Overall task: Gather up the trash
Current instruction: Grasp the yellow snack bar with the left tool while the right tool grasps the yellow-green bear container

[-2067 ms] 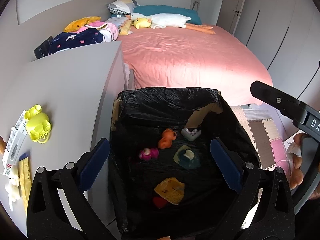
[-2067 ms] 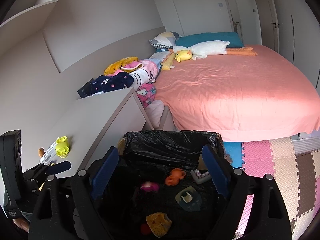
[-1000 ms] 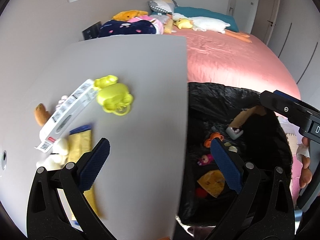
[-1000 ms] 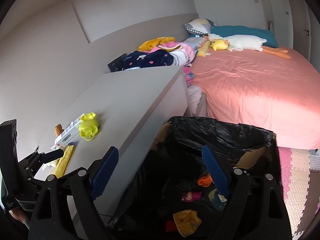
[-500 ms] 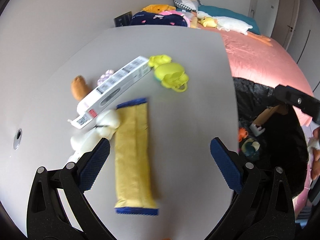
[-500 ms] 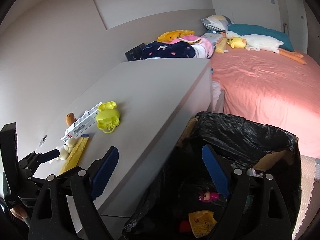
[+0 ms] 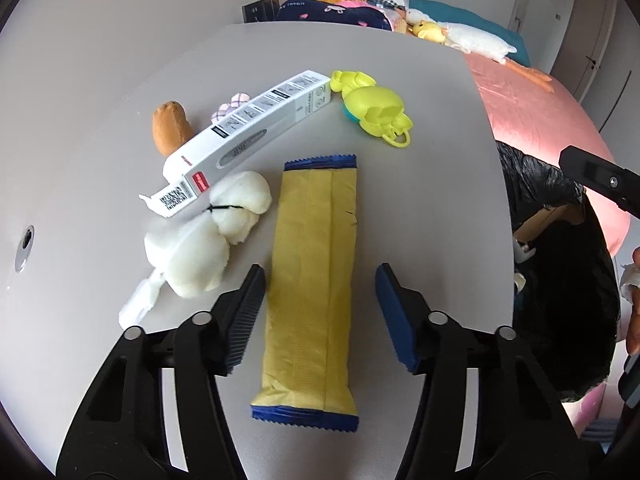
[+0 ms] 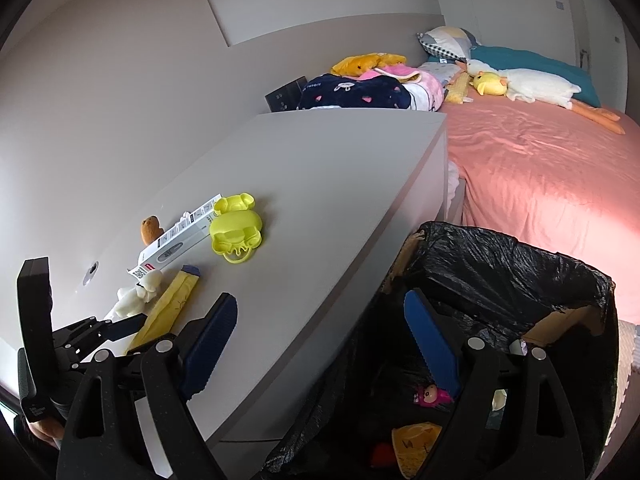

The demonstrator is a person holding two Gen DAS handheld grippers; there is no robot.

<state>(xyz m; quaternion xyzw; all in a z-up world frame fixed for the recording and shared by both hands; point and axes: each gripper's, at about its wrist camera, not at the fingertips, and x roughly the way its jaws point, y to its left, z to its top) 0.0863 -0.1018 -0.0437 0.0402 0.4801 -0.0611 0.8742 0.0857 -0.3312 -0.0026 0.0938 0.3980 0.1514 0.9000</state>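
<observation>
A long yellow snack wrapper [image 7: 312,276] with blue ends lies on the grey desk [image 7: 420,208]. My left gripper [image 7: 320,312] is open, its fingers straddling the wrapper's middle without touching it. The wrapper also shows in the right wrist view [image 8: 168,312]. A bin lined with a black bag [image 8: 504,276] stands right of the desk and holds several pieces of trash. My right gripper [image 8: 320,340] is open and empty, hovering over the bin's near-left rim and the desk edge.
On the desk beside the wrapper lie a white plush toy [image 7: 208,232], a white box [image 7: 248,128], a brown toy [image 7: 170,126] and a yellow-green plastic toy [image 7: 376,110]. A pink bed [image 8: 540,168] with plush toys lies beyond.
My left gripper swung from over the bin to the desk, came down over the yellow wrapper, and its jaws narrowed around it. My right gripper drifted left toward the desk edge.
</observation>
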